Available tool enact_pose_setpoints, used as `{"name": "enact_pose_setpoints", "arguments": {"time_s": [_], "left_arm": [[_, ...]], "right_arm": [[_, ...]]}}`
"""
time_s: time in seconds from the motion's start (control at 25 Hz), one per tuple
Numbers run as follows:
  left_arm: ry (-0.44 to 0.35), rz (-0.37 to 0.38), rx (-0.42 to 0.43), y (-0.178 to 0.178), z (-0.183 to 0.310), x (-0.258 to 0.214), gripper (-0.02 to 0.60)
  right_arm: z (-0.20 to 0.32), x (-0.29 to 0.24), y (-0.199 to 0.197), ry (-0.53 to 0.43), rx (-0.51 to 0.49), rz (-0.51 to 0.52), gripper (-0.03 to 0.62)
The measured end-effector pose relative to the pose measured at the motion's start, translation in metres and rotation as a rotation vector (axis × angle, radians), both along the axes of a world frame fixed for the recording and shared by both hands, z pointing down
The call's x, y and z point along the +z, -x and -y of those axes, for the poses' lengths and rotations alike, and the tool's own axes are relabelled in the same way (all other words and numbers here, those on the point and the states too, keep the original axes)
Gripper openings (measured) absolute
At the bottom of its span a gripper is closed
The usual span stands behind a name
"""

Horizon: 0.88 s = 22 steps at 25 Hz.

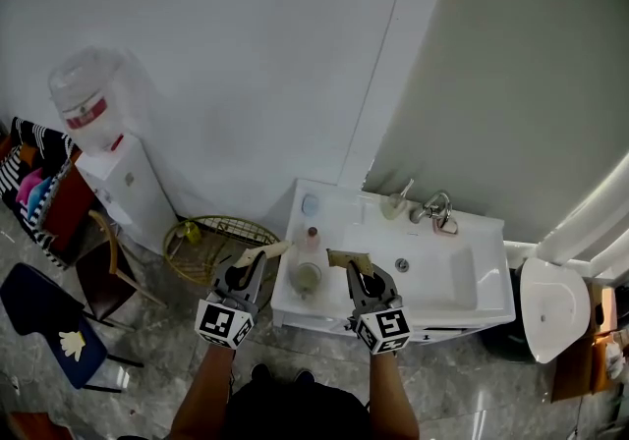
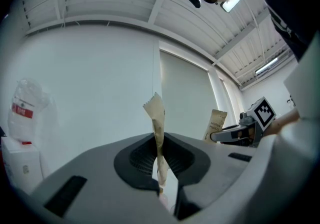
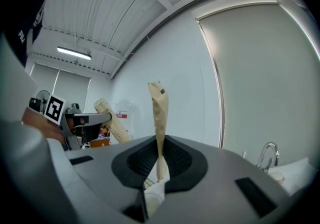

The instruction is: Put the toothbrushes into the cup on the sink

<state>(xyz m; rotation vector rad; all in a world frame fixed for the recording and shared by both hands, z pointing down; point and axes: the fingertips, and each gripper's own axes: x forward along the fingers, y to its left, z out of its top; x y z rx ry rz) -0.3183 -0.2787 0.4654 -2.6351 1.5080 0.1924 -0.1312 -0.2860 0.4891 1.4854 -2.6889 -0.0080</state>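
Both grippers hold a paper-wrapped toothbrush. In the head view my left gripper (image 1: 257, 261) is shut on a tan toothbrush packet (image 1: 265, 251) that sticks out toward the sink's left edge. My right gripper (image 1: 349, 266) is shut on a second tan packet (image 1: 348, 258) over the sink's front rim. Between them, on the sink's left ledge, stands the pale cup (image 1: 308, 276). The left gripper view shows its packet (image 2: 158, 133) pinched upright between the pads, with the other gripper (image 2: 245, 130) off to the right. The right gripper view shows its own packet (image 3: 159, 123) held the same way.
The white sink (image 1: 472, 301) has a chrome tap (image 1: 434, 209), a soap dish (image 1: 310, 204) and a small bottle (image 1: 313, 235) on it. A wire basket (image 1: 211, 242), a water dispenser (image 1: 108, 148) and chairs (image 1: 59, 330) stand to the left. A toilet (image 1: 550, 305) stands at the right.
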Motion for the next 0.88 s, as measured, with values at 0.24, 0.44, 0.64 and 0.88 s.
{"name": "enact_pose_setpoints", "arguments": {"time_s": [0.24, 0.44, 0.64, 0.88], "left_arm": [[0.025, -0.004, 0.014, 0.001, 0.009, 0.031, 0.047], [0.038, -0.006, 0.023, 0.002, 0.013, 0.044, 0.046], [0.045, -0.009, 0.028, 0.007, 0.016, 0.052, 0.046], [0.041, -0.011, 0.044, 0.009, 0.022, 0.071, 0.046]], "right_arm": [[0.005, 0.032, 0.007, 0.019, 0.0, -0.004, 0.049], [0.01, 0.055, 0.012, 0.056, 0.002, -0.002, 0.049], [0.013, 0.069, 0.023, 0.08, -0.005, -0.015, 0.049], [0.017, 0.097, 0.032, 0.093, -0.012, -0.027, 0.049]]}}
